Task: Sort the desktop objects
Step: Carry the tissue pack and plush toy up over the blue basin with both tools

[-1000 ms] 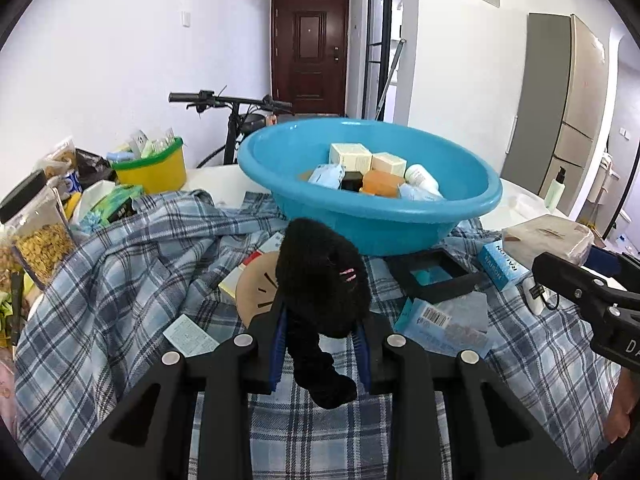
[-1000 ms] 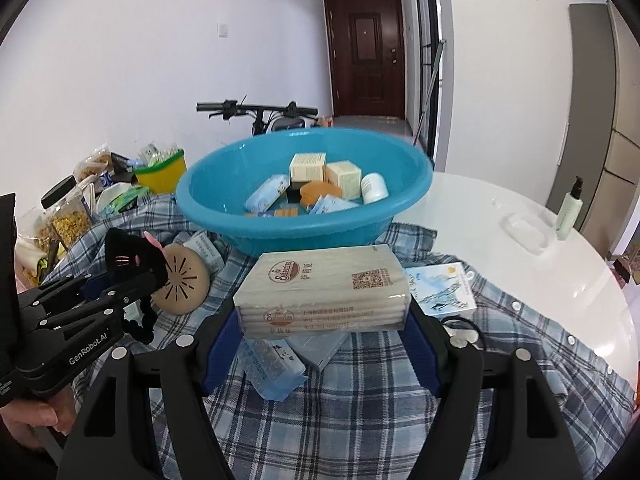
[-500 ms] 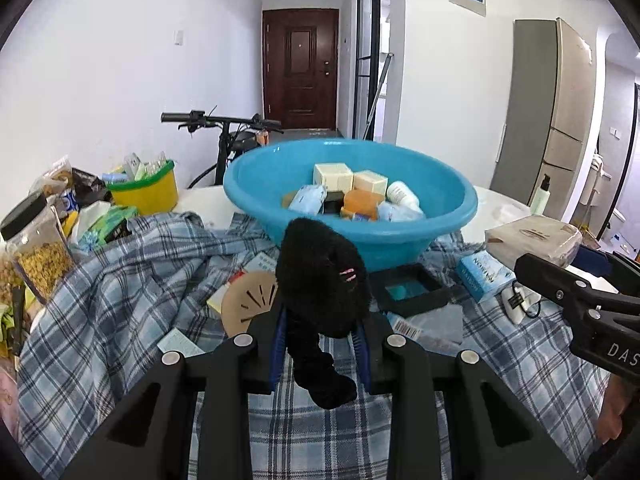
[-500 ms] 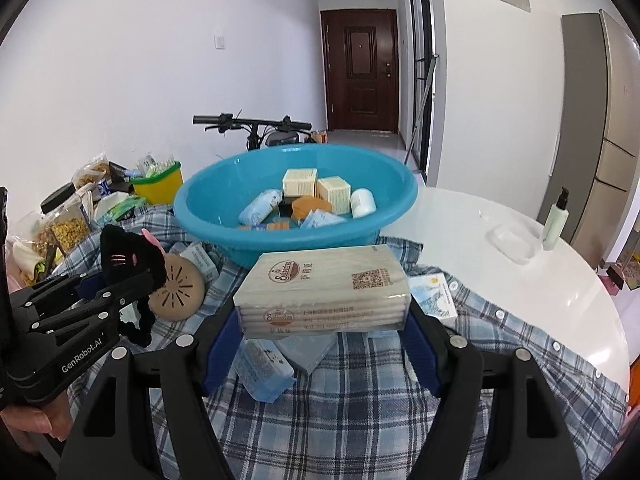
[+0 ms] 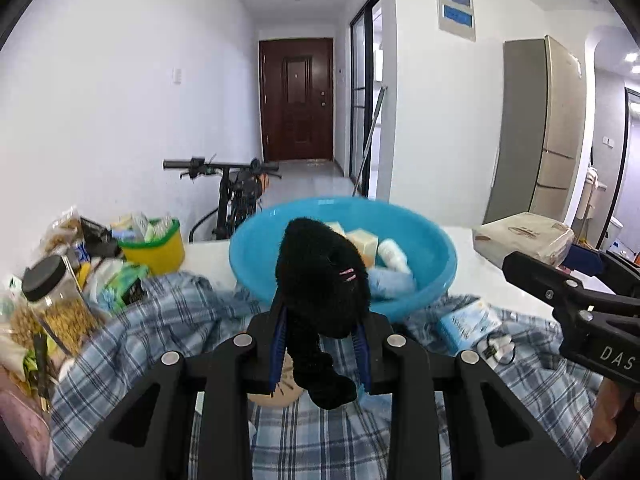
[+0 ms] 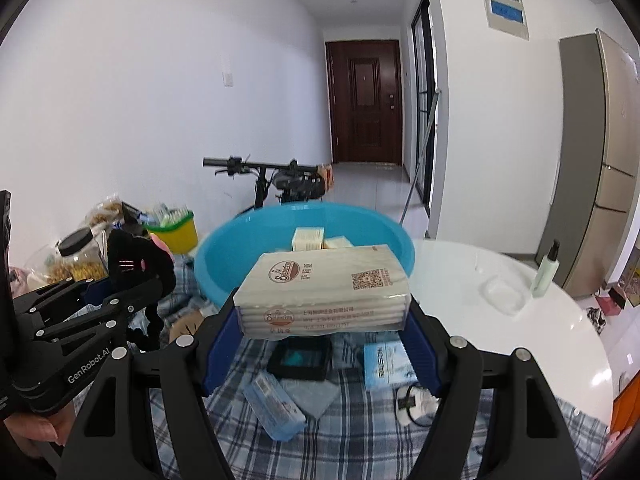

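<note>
Left gripper (image 5: 320, 344) clamping black plush toy (image 5: 324, 280), right gripper (image 6: 320, 332) clamping tissue pack (image 6: 324, 292)

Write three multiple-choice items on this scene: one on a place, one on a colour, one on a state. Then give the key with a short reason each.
1. Where do the cream boxes lie?
A. in the basin
B. on the shirt
C. in the yellow tub

2. What colour is the plush toy in the left gripper?
A. white
B. black
C. orange

3. How does the tissue pack stand with the right gripper?
A. it lies on the shirt, untouched
B. it rests in the basin
C. it is clamped between the pads, off the table

Key: 1 A, they show inside the blue rim. 2 B, the fur is black with pink whiskers. 3 C, both blue pads press its ends, clutter visible beneath.
</note>
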Tool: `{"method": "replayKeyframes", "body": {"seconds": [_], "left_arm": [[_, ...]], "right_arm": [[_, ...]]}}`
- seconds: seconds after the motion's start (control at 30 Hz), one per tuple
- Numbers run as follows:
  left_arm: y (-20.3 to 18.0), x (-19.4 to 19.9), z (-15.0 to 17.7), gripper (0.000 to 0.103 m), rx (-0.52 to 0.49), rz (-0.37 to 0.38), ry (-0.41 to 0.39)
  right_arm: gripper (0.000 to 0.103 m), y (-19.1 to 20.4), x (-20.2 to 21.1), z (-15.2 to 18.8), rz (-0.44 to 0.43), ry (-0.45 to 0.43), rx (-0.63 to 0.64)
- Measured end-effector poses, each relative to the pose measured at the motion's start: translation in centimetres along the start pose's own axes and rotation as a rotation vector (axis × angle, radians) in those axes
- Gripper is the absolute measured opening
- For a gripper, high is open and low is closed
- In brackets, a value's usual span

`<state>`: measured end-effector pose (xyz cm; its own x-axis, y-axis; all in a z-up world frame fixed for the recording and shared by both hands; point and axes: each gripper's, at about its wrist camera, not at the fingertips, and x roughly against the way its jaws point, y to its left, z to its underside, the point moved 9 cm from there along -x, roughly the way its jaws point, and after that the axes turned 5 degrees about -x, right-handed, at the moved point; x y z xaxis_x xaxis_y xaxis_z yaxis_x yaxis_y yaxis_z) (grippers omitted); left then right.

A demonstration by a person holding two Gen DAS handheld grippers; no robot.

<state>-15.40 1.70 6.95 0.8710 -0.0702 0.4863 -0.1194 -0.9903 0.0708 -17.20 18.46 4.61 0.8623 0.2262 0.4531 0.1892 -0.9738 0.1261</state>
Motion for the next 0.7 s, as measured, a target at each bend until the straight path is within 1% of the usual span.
{"method": "replayKeyframes", "body": {"seconds": [0.13,0.33,0.5,0.7], "left_arm": [[-0.2,1.3,-2.4,0.03,0.002,0.006,-0.046],[-0.3,3.1,-5.6,0.03,-0.007,0.008,-0.109],[-0.1,3.9,-7.5,0.03,-0.006,0.006,-0.138],[-0.1,4.5,-8.8,0.03,-0.009,0.004,-0.169]], "right_arm": [[0.072,0.5,0.9,-1.9,0.002,-0.046,0.006],[0.072,1.3,1.8,-4.2,-0.011,-0.087,0.012],[0.072,1.7,2.5,-5.9,-0.012,-0.121,0.013],[0.072,1.7,2.4,-7.1,-0.01,-0.15,0.014]]}}
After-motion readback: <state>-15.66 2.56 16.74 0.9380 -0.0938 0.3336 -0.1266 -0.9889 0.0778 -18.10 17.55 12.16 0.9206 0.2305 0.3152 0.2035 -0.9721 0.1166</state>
